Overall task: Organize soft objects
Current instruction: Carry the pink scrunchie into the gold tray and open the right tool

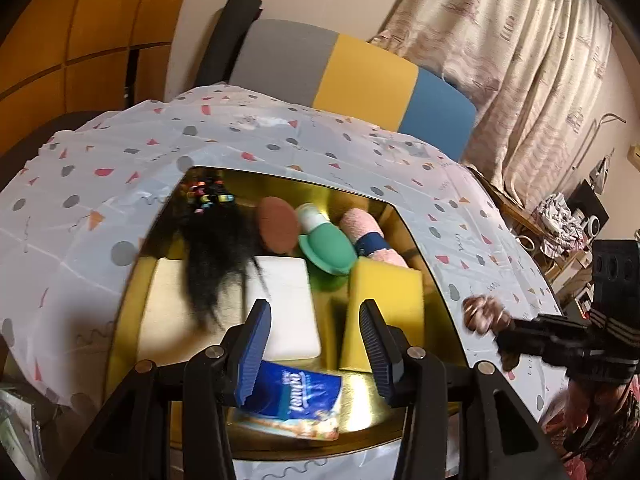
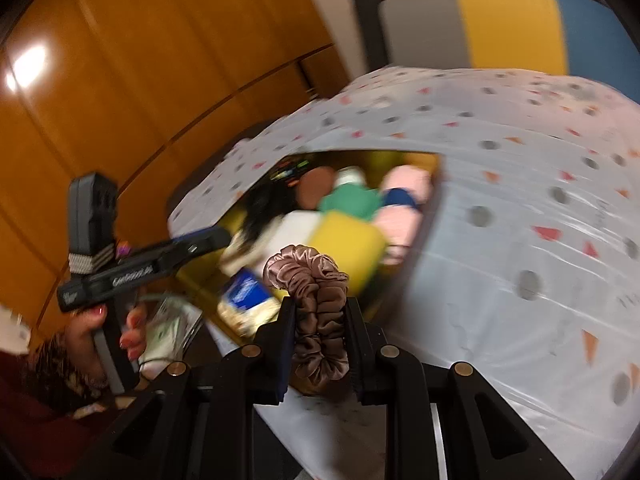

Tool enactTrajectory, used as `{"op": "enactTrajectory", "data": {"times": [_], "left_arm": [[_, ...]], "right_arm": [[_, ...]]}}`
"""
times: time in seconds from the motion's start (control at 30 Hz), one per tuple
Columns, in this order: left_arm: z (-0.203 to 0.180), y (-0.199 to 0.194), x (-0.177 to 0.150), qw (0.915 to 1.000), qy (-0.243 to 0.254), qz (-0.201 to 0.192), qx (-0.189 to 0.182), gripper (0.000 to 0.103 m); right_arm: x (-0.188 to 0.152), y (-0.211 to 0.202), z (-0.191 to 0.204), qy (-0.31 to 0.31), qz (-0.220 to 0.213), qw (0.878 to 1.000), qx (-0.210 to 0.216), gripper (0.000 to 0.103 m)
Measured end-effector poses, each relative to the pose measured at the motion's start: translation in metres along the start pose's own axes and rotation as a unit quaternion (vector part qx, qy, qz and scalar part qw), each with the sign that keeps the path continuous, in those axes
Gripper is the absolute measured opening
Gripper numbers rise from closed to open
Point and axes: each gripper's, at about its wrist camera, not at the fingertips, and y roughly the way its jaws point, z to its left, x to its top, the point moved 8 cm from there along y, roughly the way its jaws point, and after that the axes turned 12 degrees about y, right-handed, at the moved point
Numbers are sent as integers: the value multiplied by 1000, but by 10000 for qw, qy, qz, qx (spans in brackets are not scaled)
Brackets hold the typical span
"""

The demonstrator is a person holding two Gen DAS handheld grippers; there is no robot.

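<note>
My right gripper [image 2: 320, 344] pinches the brown scrunchie [image 2: 316, 300] above the tablecloth [image 2: 520, 240], beside the gold tray [image 1: 360, 404]. My left gripper [image 1: 316, 344] hangs half open and empty. The slippery satin could slip out before reaching the tray.

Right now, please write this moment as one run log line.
right gripper: shut on scrunchie | left gripper: open, nothing held | gold tray: holds sponges, slipper

In the left wrist view the tray [image 1: 412, 232] sits mid-frame on the bench [image 1: 280, 136]. In it, a wig [image 1: 216, 248] lies left, a slipper [image 1: 326, 248] centre, a towel [image 1: 366, 228] right, sponges [image 1: 384, 300] in front, and a packet [image 1: 296, 396] lowest. A chair [image 1: 360, 76] stands behind.
</note>
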Motion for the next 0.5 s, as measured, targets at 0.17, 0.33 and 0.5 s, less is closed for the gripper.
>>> {"op": "enactTrajectory", "data": {"times": [0.17,0.33,0.5], "left_arm": [[11,-8,-5,9998,-70,32,159,59],[20,-15,-5,9993,-176,36,340,60],[22,-19,-4,9990,-215,28,380,60]], "right_arm": [[-9,29,29,-650,589,9961,-45,24],[-15,53,36,-1110,1142,9870,-198,24],[-20,68,39,-1315,1426,9806,-278,27]]}}
